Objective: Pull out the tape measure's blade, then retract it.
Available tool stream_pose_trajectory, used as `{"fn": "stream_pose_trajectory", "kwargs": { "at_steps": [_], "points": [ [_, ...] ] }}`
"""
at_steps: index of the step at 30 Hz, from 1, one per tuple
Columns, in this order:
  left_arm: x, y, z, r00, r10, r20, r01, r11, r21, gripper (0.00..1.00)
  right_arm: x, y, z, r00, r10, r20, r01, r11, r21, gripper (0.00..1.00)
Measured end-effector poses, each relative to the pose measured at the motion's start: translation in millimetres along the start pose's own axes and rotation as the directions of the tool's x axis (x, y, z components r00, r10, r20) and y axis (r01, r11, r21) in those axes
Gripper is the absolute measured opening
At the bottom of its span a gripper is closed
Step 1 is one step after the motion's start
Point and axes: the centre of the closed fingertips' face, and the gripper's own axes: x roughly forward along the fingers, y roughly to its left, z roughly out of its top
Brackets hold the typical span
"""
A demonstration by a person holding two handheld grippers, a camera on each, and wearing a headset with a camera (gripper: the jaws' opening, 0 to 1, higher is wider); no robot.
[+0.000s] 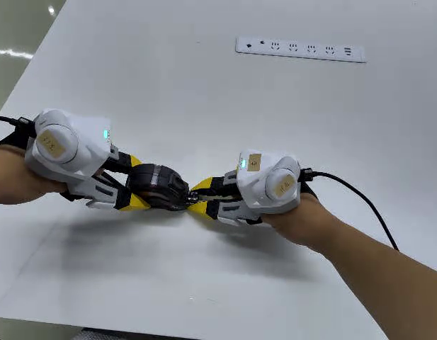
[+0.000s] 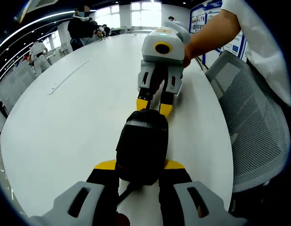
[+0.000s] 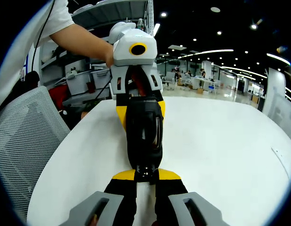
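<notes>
The left gripper [image 1: 142, 183] sits on the left side of the tape measure [image 1: 160, 185] with its jaws clamped across the case. The left forearm [image 1: 9, 177] runs straight back from the tape measure. The right gripper [image 1: 199, 199] faces it from the opposite side of the tape measure, jaws drawn nearly together and pinched on the blade tip [image 3: 146, 171] at the case mouth. The right forearm [image 1: 360, 262] angles back from the tape measure toward the person.

Black tape measure [image 1: 158, 185], approx level, low over table [image 1: 204, 85] — blade [image 1: 194, 200] barely out
</notes>
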Motion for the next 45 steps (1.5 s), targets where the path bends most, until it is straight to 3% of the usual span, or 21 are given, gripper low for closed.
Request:
{"fn": "stream_pose_trajectory", "kwargs": {
  "at_steps": [11, 21, 45],
  "points": [
    [0.0, -0.3, -0.8, 1.0000, 0.004, -0.002, -0.004, 1.000, 0.024, 0.26, -0.6, 0.1, -0.7, 0.9999, 0.006, -0.012, -0.007, 0.999, -0.045, 0.09],
    [-0.5, 0.3, -0.5, 1.0000, 0.007, -0.001, -0.007, 1.000, 0.019, 0.26, -2.1, -1.0, -0.9, 0.9999, 0.009, -0.014, -0.009, 0.999, -0.039, 0.08],
    [-0.8, -1.4, -0.4, 1.0000, 0.007, -0.002, -0.007, 1.000, 0.010, 0.26, -31.4, -1.3, -15.9, 0.9989, -0.038, -0.028, 0.038, 0.999, 0.002, 0.09]
  ]
}}
